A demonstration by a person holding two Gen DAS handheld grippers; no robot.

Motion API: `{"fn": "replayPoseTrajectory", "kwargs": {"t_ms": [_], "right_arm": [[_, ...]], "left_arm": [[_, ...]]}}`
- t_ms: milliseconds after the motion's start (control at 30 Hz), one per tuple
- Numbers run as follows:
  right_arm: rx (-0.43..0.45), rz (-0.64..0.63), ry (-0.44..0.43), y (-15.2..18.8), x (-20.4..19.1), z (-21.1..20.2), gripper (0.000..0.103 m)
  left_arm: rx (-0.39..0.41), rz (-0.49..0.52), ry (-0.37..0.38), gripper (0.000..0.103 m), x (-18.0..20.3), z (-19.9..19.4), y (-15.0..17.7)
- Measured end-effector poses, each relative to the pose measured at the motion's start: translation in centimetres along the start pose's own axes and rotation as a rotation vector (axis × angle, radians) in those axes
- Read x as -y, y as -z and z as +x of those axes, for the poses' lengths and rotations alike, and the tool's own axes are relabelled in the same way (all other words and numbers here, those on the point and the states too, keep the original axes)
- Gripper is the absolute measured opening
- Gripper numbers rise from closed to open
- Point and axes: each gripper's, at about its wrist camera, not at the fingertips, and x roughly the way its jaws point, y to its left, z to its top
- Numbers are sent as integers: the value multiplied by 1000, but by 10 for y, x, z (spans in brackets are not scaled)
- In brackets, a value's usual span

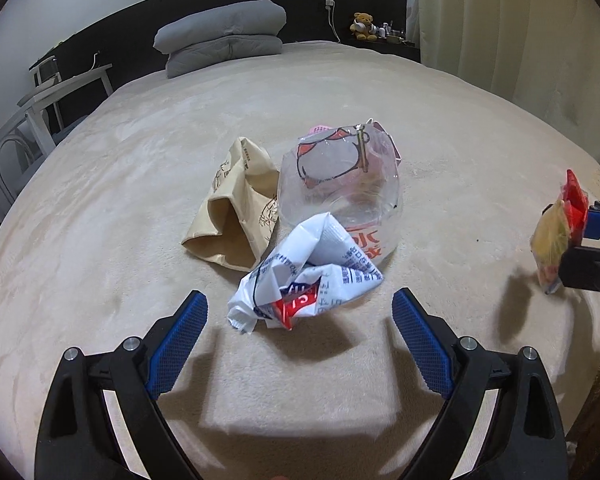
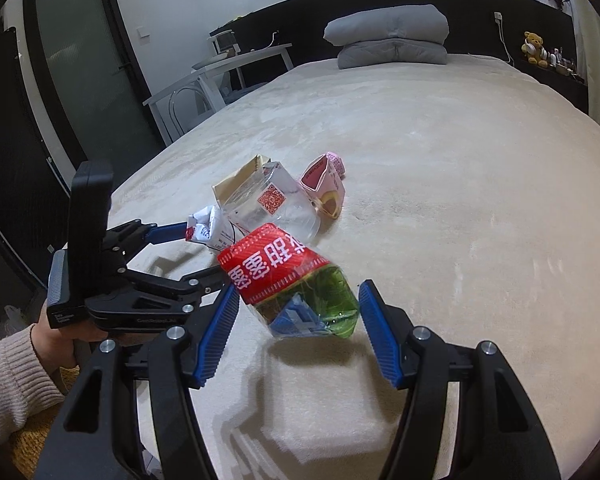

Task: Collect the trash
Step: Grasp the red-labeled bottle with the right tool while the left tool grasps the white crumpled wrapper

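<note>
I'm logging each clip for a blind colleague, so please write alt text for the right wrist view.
Open right gripper frames a red and green snack wrapper just above a beige bed; whether the wrapper touches a finger is unclear. At left, the hand-held left gripper reaches toward a white crumpled wrapper, clear plastic bag, paper bag and pink carton.

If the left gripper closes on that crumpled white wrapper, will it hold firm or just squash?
The white wrapper looks like thin creased film, so it will probably squash flat and feel very light. Its glossy surface may slip, though the left gripper has ribbed blue pads that should help.
</note>
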Motion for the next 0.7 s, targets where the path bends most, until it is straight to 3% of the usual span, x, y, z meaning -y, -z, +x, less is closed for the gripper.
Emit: {"fn": "replayPoseTrajectory", "kwargs": {"t_ms": [67,100,133,167,200,367,700], "right_arm": [[-2,5,0,-1,4,-1,62],[0,7,-1,-1,5,-2,62],[3,9,-1,-1,7,-4,62],[5,11,-2,-2,7,-4,62],[7,13,-3,-2,8,-6,62],[9,19,3,-2,11,-9,62],[1,11,24,2,10,-13,62]], "left_arm": [[7,-16,-12,91,0,3,-4],[4,-25,-19,86,0,4,-5],[0,-32,-18,80,1,6,-7],[-11,-33,-16,63,1,8,-8],[-21,-26,-37,55,2,10,-8],[-12,-22,-51,46,3,5,-9],[5,-20,-21,44,9,-16,-1]]}}
